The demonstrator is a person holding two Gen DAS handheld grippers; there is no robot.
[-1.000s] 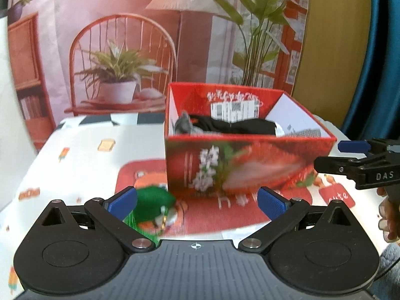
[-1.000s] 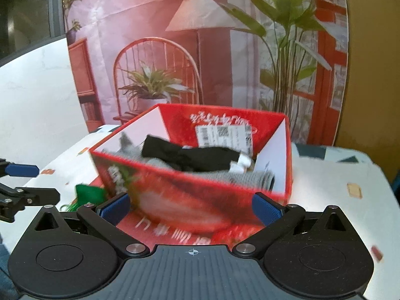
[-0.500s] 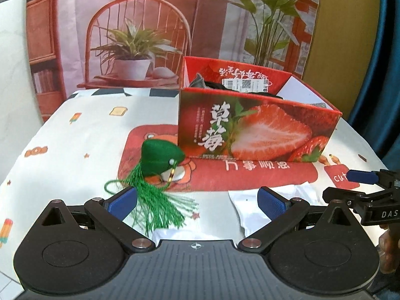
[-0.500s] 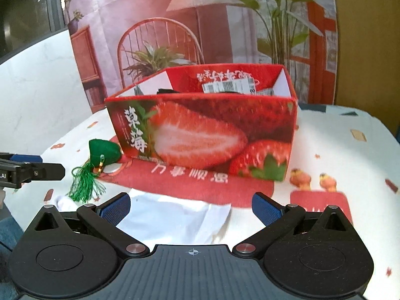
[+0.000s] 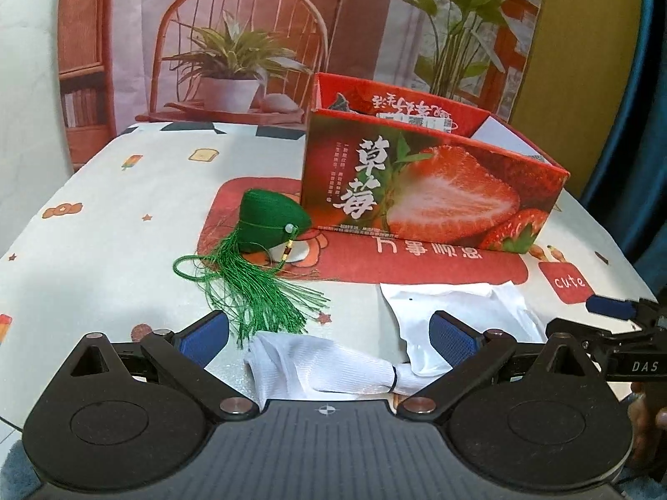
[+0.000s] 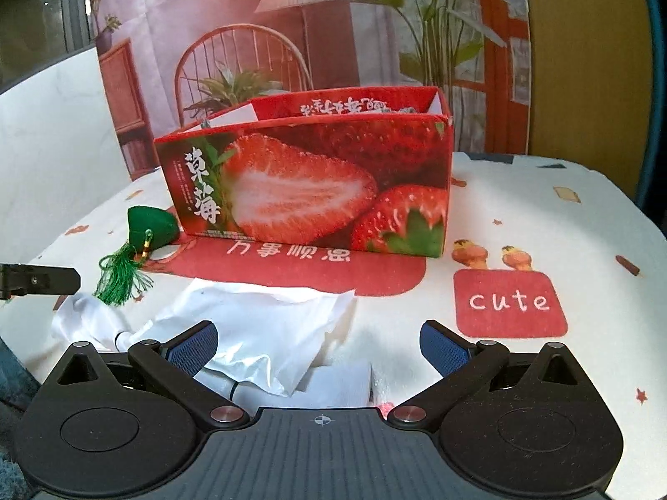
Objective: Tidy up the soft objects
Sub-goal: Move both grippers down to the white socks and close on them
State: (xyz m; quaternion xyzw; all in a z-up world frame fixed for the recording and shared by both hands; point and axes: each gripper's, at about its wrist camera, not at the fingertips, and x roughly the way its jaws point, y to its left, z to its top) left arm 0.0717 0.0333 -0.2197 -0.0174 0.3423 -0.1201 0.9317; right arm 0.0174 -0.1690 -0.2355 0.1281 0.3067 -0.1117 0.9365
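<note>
A red strawberry-print box [image 5: 429, 196] stands on the table and holds dark and grey soft items; it also shows in the right wrist view [image 6: 308, 183]. A green pouch with a tassel [image 5: 267, 233] lies to its left, also seen in the right wrist view [image 6: 146, 229]. A white cloth tied with a band [image 5: 329, 371] and a white plastic bag [image 5: 454, 308] lie at the near edge, under both grippers; the bag shows in the right wrist view [image 6: 258, 329]. My left gripper [image 5: 329, 337] is open and empty over the cloth. My right gripper [image 6: 319, 343] is open and empty over the bag.
A patterned white tablecloth with a red mat [image 5: 417, 262] covers the table. A printed backdrop of a chair and plants [image 5: 237, 41] hangs behind. The right gripper's tip shows at the right edge of the left wrist view [image 5: 613, 325].
Both grippers have pulled back from above the box and come down toward the near table edge. The white cloth and bag have come into view beneath them.
</note>
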